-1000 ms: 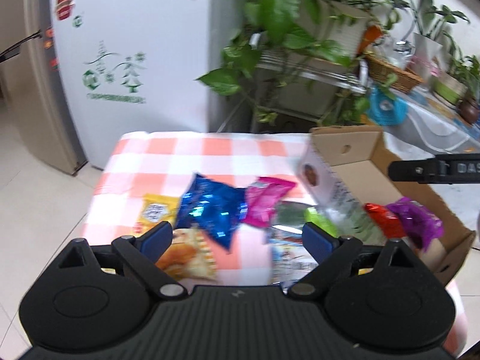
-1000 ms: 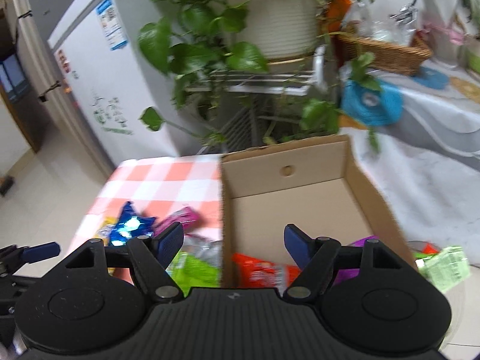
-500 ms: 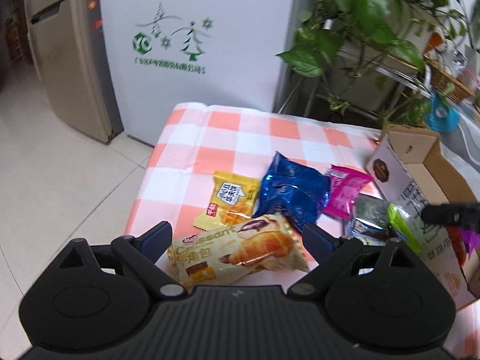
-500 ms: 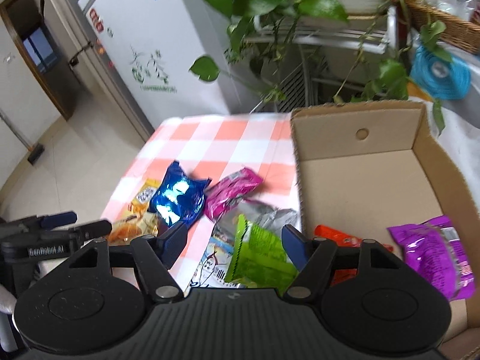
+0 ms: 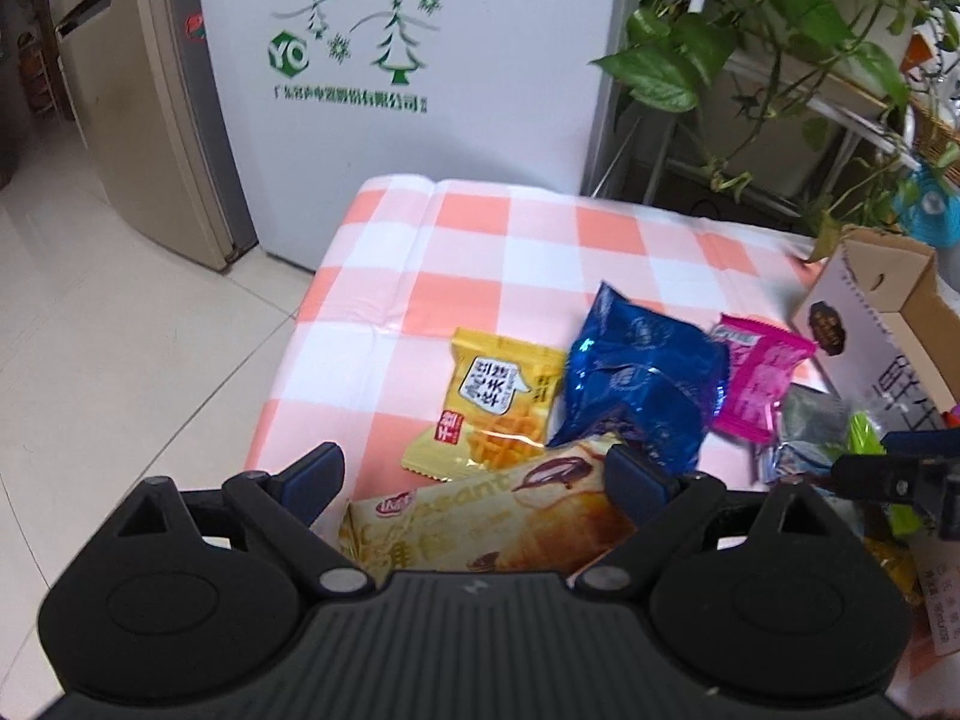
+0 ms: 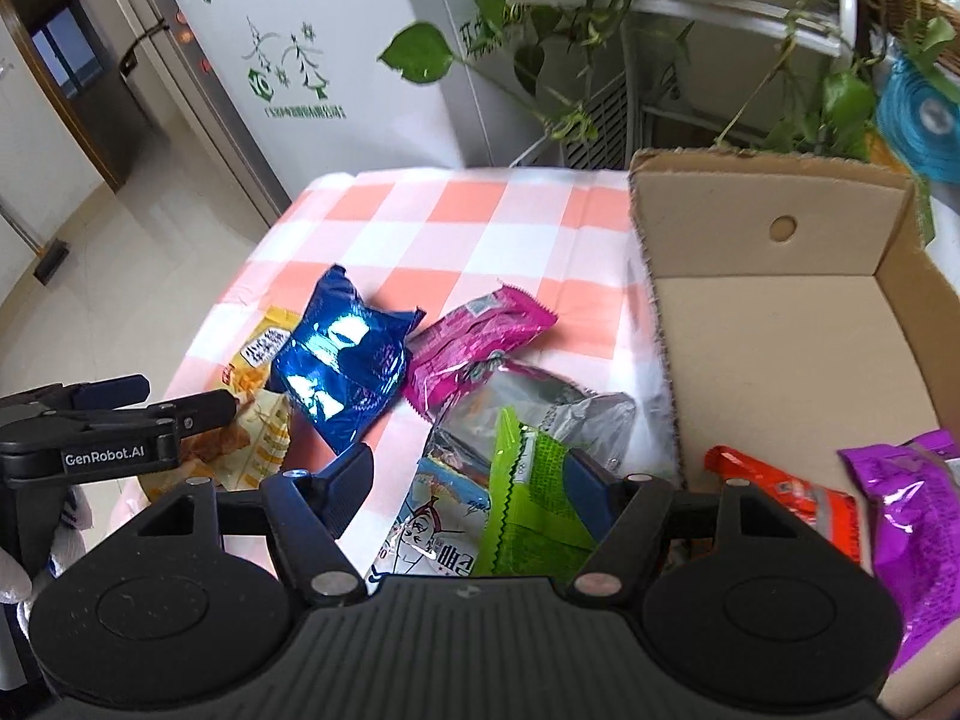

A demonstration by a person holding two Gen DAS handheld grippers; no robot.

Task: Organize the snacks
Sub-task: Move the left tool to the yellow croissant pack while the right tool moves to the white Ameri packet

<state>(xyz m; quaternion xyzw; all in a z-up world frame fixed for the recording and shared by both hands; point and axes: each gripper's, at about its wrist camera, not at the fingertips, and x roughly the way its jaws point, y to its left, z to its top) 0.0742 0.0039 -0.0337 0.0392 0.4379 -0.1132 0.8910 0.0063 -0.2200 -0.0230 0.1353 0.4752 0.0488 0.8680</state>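
Observation:
My left gripper [image 5: 474,474] is open, its fingers either side of a croissant packet [image 5: 480,528] on the checked tablecloth [image 5: 480,252]. Beyond it lie a yellow packet [image 5: 495,405], a blue packet [image 5: 639,378] and a pink packet [image 5: 759,384]. My right gripper [image 6: 471,474] is open over a green packet [image 6: 528,510] and a silver packet [image 6: 540,402]. The cardboard box [image 6: 774,330] to its right holds an orange packet [image 6: 786,498] and a purple packet [image 6: 918,516]. The left gripper shows in the right wrist view [image 6: 180,402] by the croissant packet [image 6: 240,438].
A white fridge [image 5: 408,78] and a steel fridge [image 5: 138,90] stand behind the table. A plant stand with trailing leaves [image 6: 600,48] is behind the box. The tiled floor [image 5: 120,330] drops off left of the table edge.
Both grippers have come down and closer to the table. The left one has swung left from the box to the croissant packet. The right one has moved left from the box to the green packet.

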